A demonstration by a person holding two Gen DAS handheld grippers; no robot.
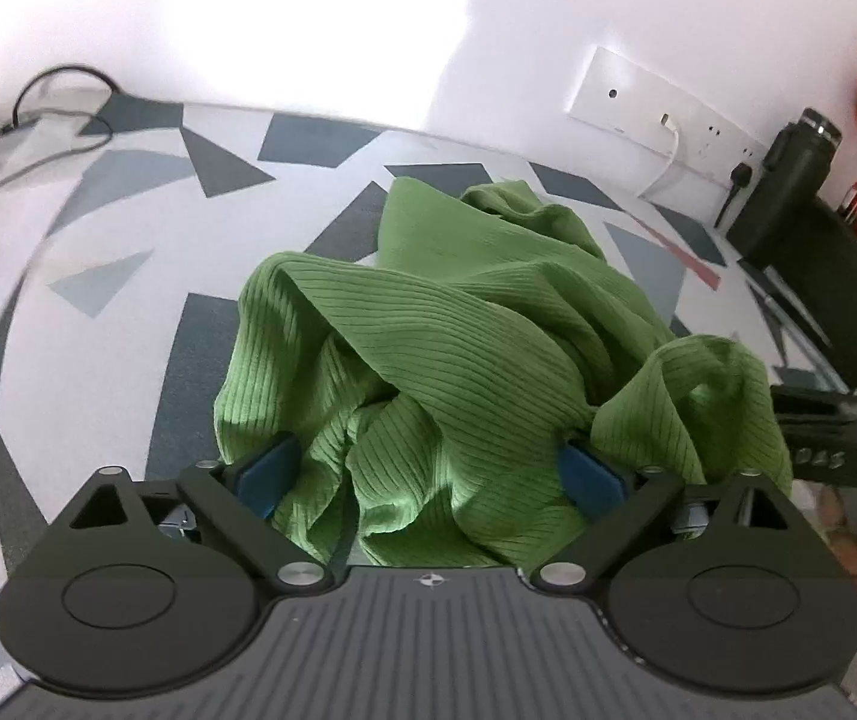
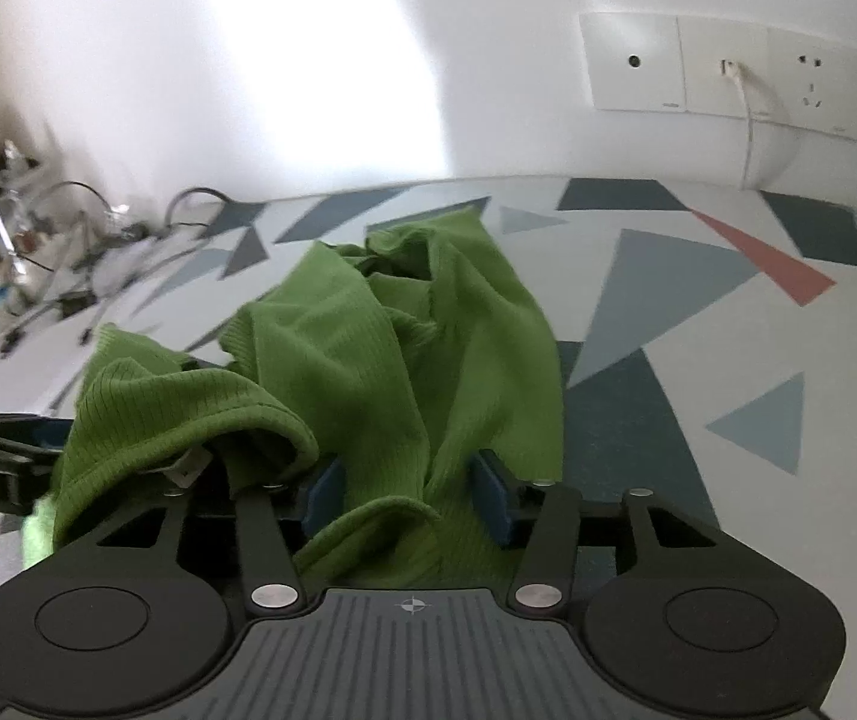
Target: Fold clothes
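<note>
Shirt (image 1: 476, 336), green ribbed, bunched on patterned table (image 1: 128, 228), spilling twd 6 o'clock into both grippers. L gripper (image 1: 431, 474): jaws spread wide, cloth loose betw pads. R gripper (image 2: 407, 498): jaws apart too, fabric betw, not pinched. Flask (image 1: 788, 180) at 2 o'clock.

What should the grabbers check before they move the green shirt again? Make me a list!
1. Cloth between left gripper pads: ok, the green garment fills the gap.
2. Cloth between right gripper pads: ok.
3. Jaws clamped firmly: cannot tell, both stand apart with bunched fabric between.
4. Garment spread flat: not ok, it lies crumpled in a heap.
5. Room on the patterned table: ok to the right; cables lie at the left.
6. Which edge each gripper has: cannot tell.
</note>
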